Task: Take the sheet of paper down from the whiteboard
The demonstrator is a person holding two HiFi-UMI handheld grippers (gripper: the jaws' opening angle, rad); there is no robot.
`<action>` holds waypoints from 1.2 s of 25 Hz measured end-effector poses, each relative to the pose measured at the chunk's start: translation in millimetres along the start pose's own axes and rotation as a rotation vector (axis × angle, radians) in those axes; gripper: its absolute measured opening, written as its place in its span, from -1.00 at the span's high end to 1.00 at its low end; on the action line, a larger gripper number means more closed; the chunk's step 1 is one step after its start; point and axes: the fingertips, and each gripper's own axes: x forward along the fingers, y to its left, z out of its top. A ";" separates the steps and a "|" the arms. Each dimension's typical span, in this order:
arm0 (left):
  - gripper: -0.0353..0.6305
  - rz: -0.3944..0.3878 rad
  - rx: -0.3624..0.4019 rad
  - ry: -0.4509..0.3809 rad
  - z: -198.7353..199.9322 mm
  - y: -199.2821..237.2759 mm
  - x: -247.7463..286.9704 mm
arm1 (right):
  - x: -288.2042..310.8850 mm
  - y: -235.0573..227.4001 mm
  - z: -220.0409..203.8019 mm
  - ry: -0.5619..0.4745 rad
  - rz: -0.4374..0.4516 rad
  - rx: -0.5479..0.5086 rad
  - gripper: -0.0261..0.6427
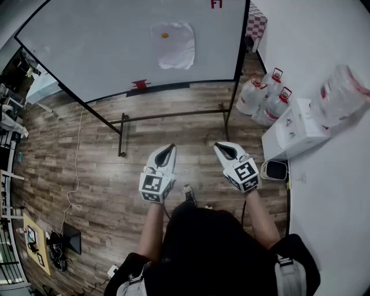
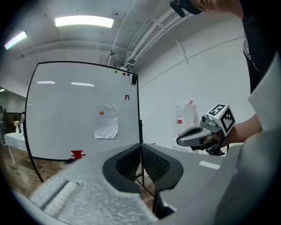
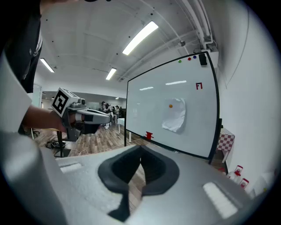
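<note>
Wood-plank floor [image 1: 104, 167] under a wheeled stand; whiteboard [image 1: 87, 52] stands on it, facing the person; white wall [image 1: 312, 34] on the right side.

Sheet of paper [image 1: 173, 46] hangs on the whiteboard, upper middle of the panel; wrinkled, lower edge curling off the surface; a round orange magnet [image 1: 165, 35] sits on it near its top left corner; a small red mark [image 1: 216, 3] is on the board above and to the right of the sheet; a red item [image 1: 140, 84] rests on the board's lower ledge, below and left of the sheet.

Left gripper [image 1: 166, 151] is held out in front of the person, nose toward the board; jaws together, pad against pad, holding nothing.

Right gripper [image 1: 222, 149] is just beside the left one, at about the same height; jaws likewise together, holding nothing.

Both grippers are well apart from the board and the sheet; bare floor and the stand's foot bar lie between.

By the wall: two water jugs [image 1: 263, 95] with red caps, a white box [image 1: 295, 130], a clear plastic bag [image 1: 344, 92]; cables [image 1: 75, 191] trail along the floor at left.
</note>
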 end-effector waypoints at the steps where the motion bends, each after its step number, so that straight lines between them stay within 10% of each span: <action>1: 0.86 0.001 0.000 0.000 0.0 0.5 -0.4 | 0.3 0.1 0.3 -0.001 0.000 0.002 0.91; 30: 0.86 0.032 0.006 -0.015 1.0 -18.3 -24.0 | -13.6 7.7 0.8 -0.006 0.026 -0.010 0.91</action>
